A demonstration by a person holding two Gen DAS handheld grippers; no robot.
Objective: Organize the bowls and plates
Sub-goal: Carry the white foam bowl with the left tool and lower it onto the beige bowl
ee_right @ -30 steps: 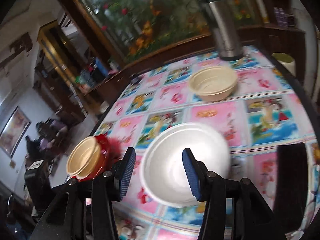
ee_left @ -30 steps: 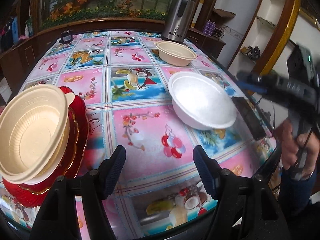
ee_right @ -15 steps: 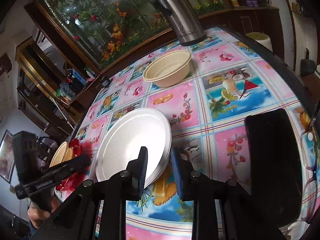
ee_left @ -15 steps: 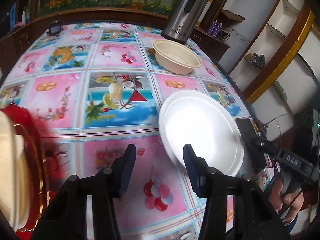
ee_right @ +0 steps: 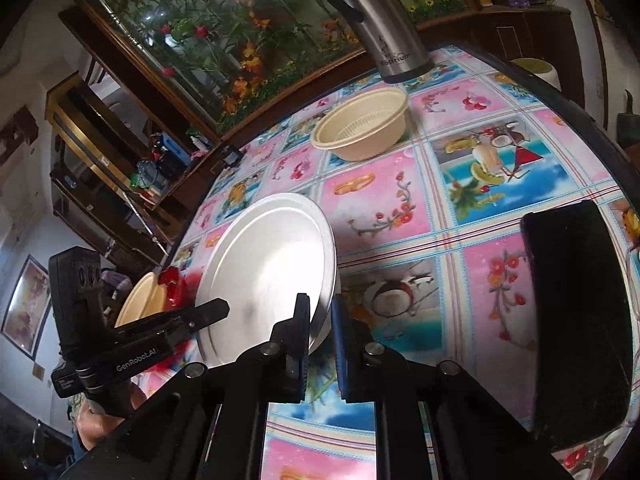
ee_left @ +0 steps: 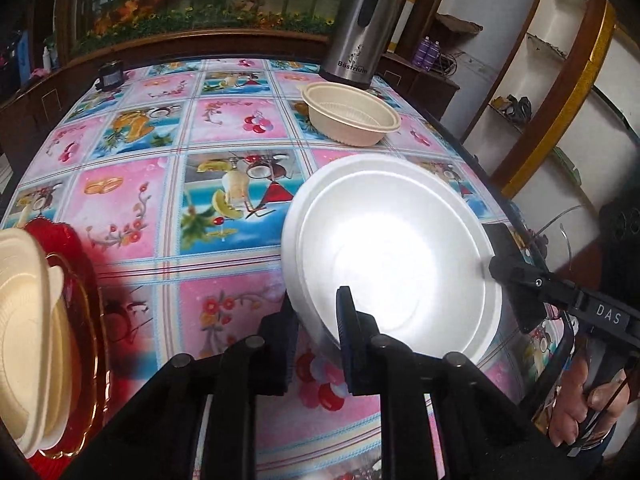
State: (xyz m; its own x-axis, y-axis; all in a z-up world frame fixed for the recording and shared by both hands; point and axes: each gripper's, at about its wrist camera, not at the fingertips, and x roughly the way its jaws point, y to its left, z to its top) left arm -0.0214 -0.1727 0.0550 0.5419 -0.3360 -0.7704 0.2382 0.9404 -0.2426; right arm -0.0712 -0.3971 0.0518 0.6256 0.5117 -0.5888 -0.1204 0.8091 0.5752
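**Two-handed rim grip on a foam bowl**

The white foam bowl [ee_left: 394, 258] sits on the patterned tablecloth [ee_left: 132, 208], nearer the viewer than the beige bowl [ee_left: 352, 114], which stands just in front of the steel kettle [ee_left: 362, 24]. The left gripper [ee_left: 318, 320] has just been closing and now pinches the white bowl's near rim, one finger inside and one outside the wall. The right gripper [ee_right: 320, 322] has likewise just been closing and clamps the opposite rim. Well to the white bowl's left, a stack of beige bowls [ee_left: 28, 320] rests on red plates [ee_left: 86, 280]; in the right-wrist view this stack appears beyond the white bowl. A black phone [ee_right: 576, 320] lies just beside the white bowl on its right. The bowl is judged very light, thin-walled and easily dented or cracked; its smooth rim may slip. The rim is the sensible hold, taken at two opposite points with gentle pressure.
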